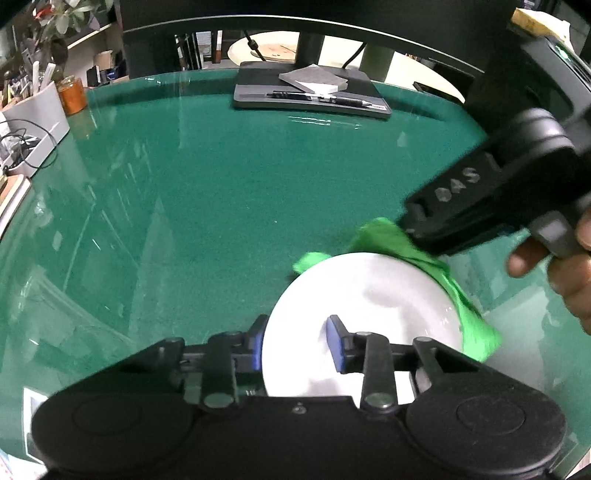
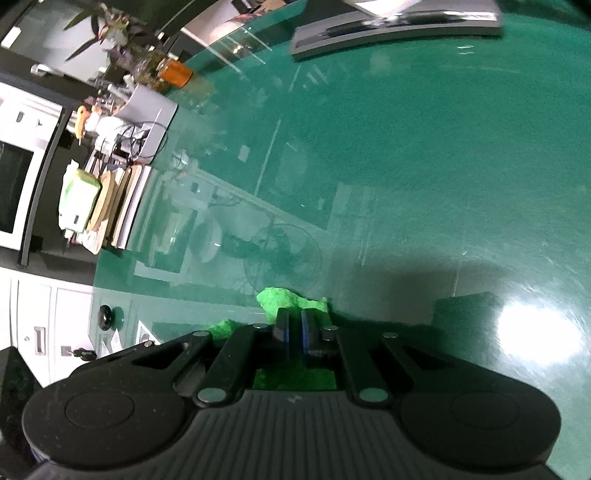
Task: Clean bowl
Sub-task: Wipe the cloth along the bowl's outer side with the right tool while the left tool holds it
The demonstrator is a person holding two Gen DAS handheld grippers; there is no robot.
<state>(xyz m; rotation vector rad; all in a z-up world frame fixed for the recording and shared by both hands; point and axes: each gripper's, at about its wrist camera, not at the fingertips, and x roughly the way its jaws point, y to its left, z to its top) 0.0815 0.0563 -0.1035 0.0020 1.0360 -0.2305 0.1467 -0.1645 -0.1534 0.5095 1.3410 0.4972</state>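
Presently the white bowl (image 1: 364,325) sits on the green tabletop (image 1: 221,206), its near rim between the blue pads (image 1: 335,347) of the left claw (image 1: 295,345), one pad outside, one inside; firm contact cannot be confirmed. Right claw (image 2: 294,334) is clamped on a green cloth (image 1: 399,251), which drapes over the bowl's far rim.

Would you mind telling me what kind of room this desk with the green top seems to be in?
Probably a home kitchen or study corner: a white oven stands beside the glass-covered green table, with a monitor stand holding pens and a potted plant.
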